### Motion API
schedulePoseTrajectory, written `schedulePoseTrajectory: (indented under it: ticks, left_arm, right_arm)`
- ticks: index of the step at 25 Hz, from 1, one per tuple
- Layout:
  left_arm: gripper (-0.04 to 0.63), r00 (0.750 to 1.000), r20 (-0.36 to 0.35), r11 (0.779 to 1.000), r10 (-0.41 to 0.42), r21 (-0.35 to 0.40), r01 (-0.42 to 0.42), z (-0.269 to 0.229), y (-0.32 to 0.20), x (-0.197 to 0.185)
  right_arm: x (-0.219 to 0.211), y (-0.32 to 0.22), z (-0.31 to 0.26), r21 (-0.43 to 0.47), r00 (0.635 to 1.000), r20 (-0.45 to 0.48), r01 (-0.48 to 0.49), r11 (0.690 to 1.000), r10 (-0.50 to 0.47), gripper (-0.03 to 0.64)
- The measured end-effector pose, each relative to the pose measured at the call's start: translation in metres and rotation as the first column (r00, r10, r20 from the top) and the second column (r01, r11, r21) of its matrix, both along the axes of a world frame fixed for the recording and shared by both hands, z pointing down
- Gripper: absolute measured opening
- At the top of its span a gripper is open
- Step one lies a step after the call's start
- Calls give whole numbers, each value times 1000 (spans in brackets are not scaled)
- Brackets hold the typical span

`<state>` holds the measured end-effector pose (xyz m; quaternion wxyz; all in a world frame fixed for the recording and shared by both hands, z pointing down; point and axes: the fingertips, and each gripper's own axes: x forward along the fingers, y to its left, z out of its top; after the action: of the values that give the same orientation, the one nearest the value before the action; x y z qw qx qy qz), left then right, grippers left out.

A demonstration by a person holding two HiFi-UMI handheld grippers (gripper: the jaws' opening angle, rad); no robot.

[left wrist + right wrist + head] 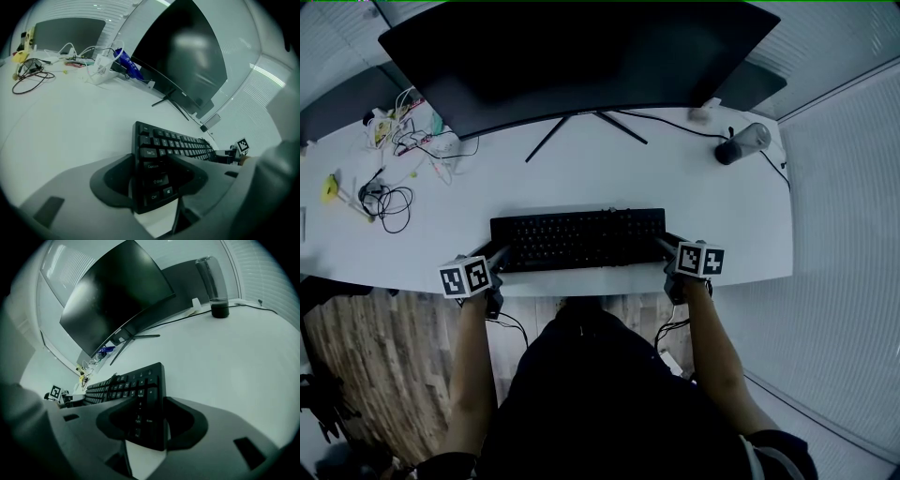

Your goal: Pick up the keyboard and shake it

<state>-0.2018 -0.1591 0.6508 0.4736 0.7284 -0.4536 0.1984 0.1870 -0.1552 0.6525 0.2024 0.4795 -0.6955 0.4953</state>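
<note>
Just flat, rectangular black keyboard (577, 239)

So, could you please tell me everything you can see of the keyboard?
The keyboard is black, full-size, plastic-looking, with pale key legends and a number pad. It lies flat near the front edge of the white desk. The left tongs and right tongs straddle its ends, jaws closing on it.

Office: curved monitor (581, 56), keyboard (578, 239), cables (389, 202), white desk (741, 216).
</note>
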Motion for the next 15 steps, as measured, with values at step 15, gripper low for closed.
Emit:
schedulePoseTrajectory:
  ticks: [15]
  left_arm:
    - [245, 979, -176, 979, -102, 157, 130, -39, 11, 9]
  right_arm:
    - [-1, -20, -131, 343, 978, -205, 103, 934, -33, 201]
